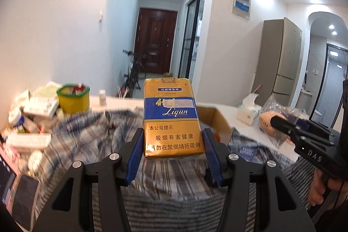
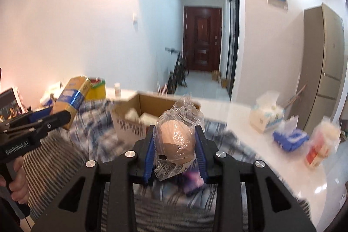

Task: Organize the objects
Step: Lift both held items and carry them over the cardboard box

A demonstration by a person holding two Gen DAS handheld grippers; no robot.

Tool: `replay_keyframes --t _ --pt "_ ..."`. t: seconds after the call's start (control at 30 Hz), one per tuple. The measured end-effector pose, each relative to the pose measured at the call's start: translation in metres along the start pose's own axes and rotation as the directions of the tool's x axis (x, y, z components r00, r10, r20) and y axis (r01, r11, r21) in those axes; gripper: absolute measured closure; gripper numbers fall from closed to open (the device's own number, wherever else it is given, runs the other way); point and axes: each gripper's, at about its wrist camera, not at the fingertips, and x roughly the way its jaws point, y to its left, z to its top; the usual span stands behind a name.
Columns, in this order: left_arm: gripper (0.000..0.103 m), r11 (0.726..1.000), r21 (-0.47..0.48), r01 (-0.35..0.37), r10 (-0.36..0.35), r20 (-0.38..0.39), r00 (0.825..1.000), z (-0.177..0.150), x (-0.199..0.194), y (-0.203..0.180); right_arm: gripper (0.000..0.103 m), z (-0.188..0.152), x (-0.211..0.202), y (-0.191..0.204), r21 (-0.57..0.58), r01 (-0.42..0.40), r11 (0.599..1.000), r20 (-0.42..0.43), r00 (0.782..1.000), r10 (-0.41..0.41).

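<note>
A gold and blue cigarette carton (image 1: 171, 114) stands upright between the blue pads of my left gripper (image 1: 173, 134), which is shut on its lower half, above a plaid cloth (image 1: 87, 129). From the right wrist view the same carton (image 2: 71, 97) tilts in the left gripper (image 2: 65, 117) at the left edge. My right gripper (image 2: 175, 132) is shut on a round tan bun in a clear plastic bag (image 2: 176, 136). The bag's knotted top sticks up past the fingertips. In the left wrist view the bagged bun (image 1: 266, 123) shows at the right gripper's (image 1: 275, 122) tip.
An open cardboard box (image 2: 139, 105) sits on the cloth behind both grippers. A yellow tub (image 1: 74, 99), a small white bottle (image 1: 102, 97) and piled packets (image 1: 32, 110) crowd the left. A tissue box (image 2: 265, 116), blue pack (image 2: 289, 138) and snack bag (image 2: 322, 145) lie on the white table at right.
</note>
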Motion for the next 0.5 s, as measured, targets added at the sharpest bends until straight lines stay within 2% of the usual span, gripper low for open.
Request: replay_keyframes --t 0.17,0.23,0.37,0.43,0.5 --pt "0.047 0.999 -0.014 0.046 -0.044 0.129 0.991 0.042 -0.005 -0.010 0.071 0.035 -0.012 0.002 -0.001 0.004 1.000 0.136 0.991 -0.003" --pt "0.047 0.994 -0.001 0.107 -0.106 0.157 0.982 0.064 -0.002 -0.017 0.071 0.049 -0.009 0.003 0.010 0.018 1.000 0.177 0.984 -0.020" --pt "0.047 0.995 0.038 0.095 -0.101 0.227 0.969 0.087 0.006 -0.024 0.071 0.075 0.007 0.000 0.042 -0.002 0.999 0.211 0.977 -0.007" --pt "0.047 0.995 0.052 0.081 -0.091 0.251 0.964 0.091 0.012 -0.024 0.071 0.084 0.014 0.000 0.052 0.014 0.999 0.235 0.972 -0.025" --pt "0.047 0.990 0.095 0.108 -0.129 0.259 0.957 0.090 0.020 -0.025 0.071 0.089 0.020 0.002 0.058 0.034 0.998 0.271 0.961 -0.048"
